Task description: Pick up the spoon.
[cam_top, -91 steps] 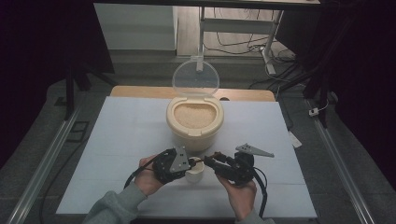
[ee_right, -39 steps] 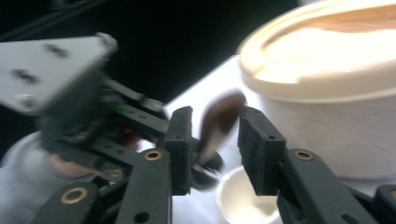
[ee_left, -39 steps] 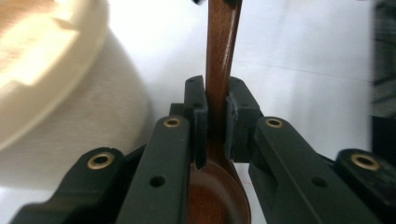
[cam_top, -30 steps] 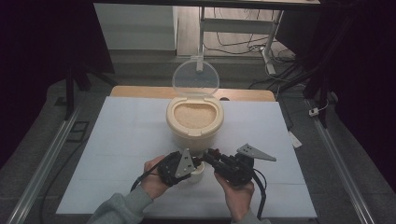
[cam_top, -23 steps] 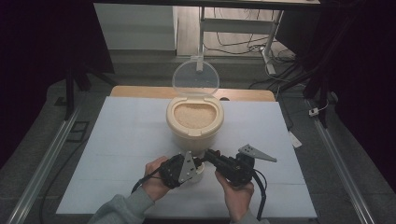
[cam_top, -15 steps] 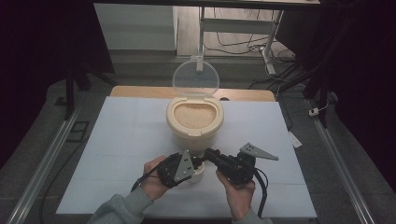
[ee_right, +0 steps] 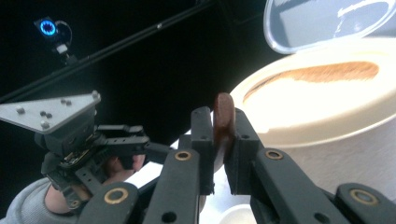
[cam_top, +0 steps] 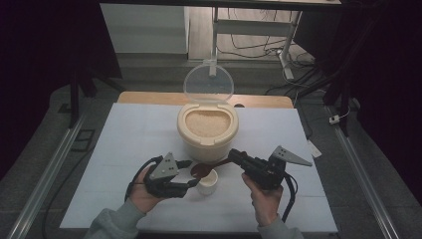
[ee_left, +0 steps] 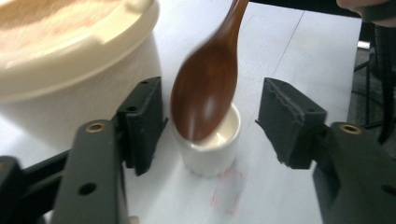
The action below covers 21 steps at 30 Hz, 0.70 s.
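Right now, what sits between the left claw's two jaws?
In the left gripper view, a small white cup stands between them, untouched, with the brown spoon bowl dipping into it.

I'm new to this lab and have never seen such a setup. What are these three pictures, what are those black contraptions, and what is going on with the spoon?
There is no robot here: a person sits at a white table and holds a hand-operated clamp tool in each hand. The high view looks down from above the person. The other two pictures come from small cameras riding on each tool, looking along its black jaws.

On the table stand a cream tub filled with pale grains, its clear lid standing open, and a small white cup in front of it.

The right gripper is shut on the handle of a brown wooden spoon, whose bowl tips into the cup. The left gripper is open, its jaws standing on either side of the cup without touching it.
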Each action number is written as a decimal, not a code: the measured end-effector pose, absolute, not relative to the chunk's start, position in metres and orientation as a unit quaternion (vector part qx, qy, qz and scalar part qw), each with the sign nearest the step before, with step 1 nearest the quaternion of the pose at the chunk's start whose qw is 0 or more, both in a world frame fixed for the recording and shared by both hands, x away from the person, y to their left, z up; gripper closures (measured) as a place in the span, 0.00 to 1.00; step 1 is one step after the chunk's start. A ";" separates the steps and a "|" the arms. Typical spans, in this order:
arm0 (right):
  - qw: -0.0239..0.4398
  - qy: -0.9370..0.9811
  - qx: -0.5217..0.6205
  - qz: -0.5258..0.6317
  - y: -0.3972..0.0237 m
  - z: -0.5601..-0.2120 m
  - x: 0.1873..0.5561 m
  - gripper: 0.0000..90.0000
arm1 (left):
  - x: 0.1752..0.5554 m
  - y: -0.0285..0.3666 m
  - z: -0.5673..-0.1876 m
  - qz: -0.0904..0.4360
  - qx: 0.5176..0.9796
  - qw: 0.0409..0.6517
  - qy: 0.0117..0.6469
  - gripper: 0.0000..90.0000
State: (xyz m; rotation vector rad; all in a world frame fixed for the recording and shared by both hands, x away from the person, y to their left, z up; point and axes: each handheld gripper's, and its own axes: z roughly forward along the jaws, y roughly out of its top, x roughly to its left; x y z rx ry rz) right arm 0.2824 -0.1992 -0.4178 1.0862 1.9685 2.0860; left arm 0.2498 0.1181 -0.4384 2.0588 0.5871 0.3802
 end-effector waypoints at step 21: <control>0.077 0.642 0.326 0.690 -0.226 -0.399 0.295 0.92 | 0.240 0.224 -0.489 0.142 0.805 0.436 0.376 0.24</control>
